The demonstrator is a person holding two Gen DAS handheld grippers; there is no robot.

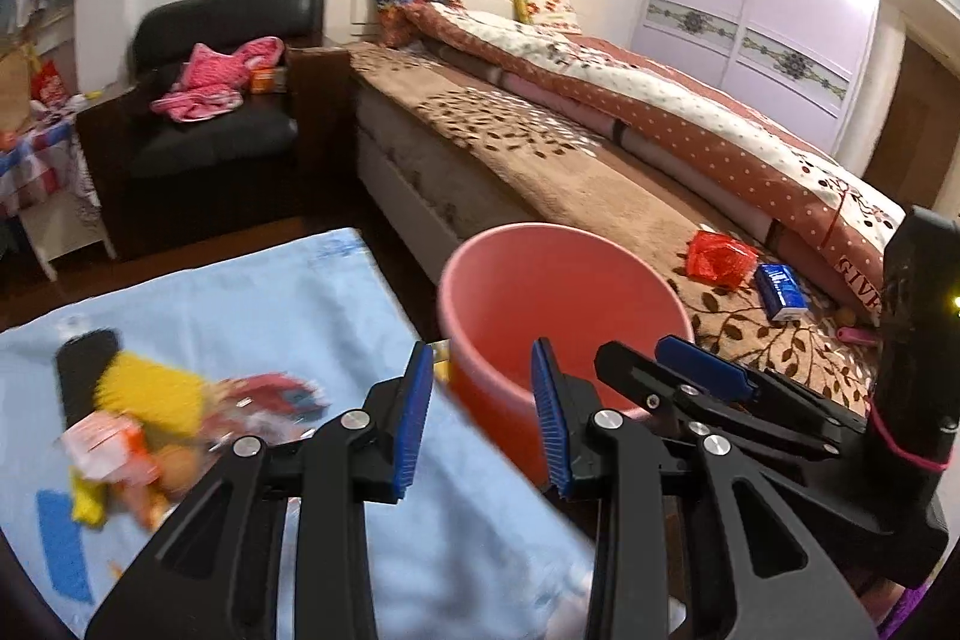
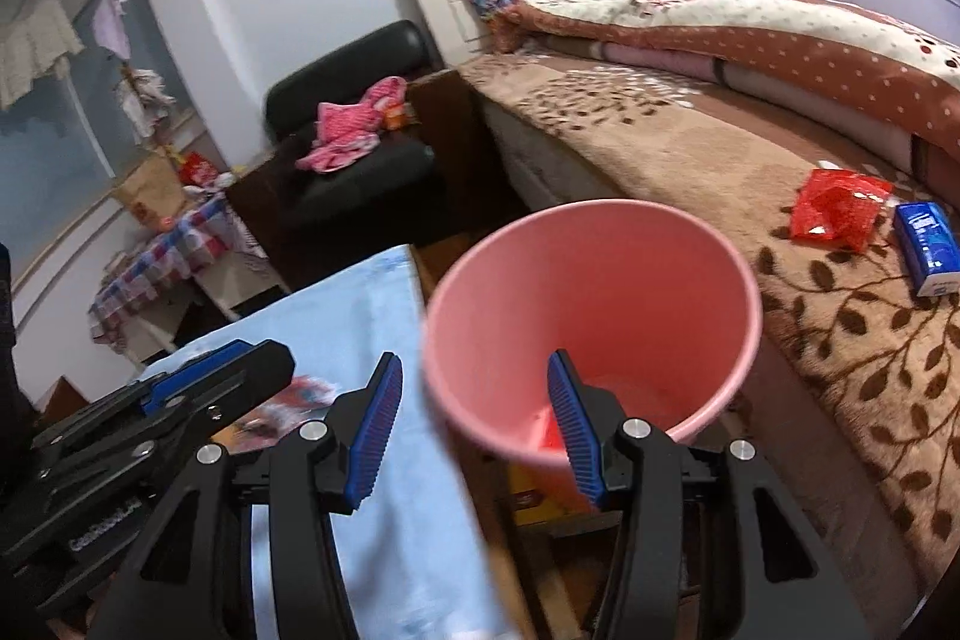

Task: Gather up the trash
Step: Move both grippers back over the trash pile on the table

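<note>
While both grippers gape empty, pink bin holds something red.

Both wrist cameras are looking forward and slightly down from close range, side by side, sharing the pink bucket, the bed and the armchair behind
</note>
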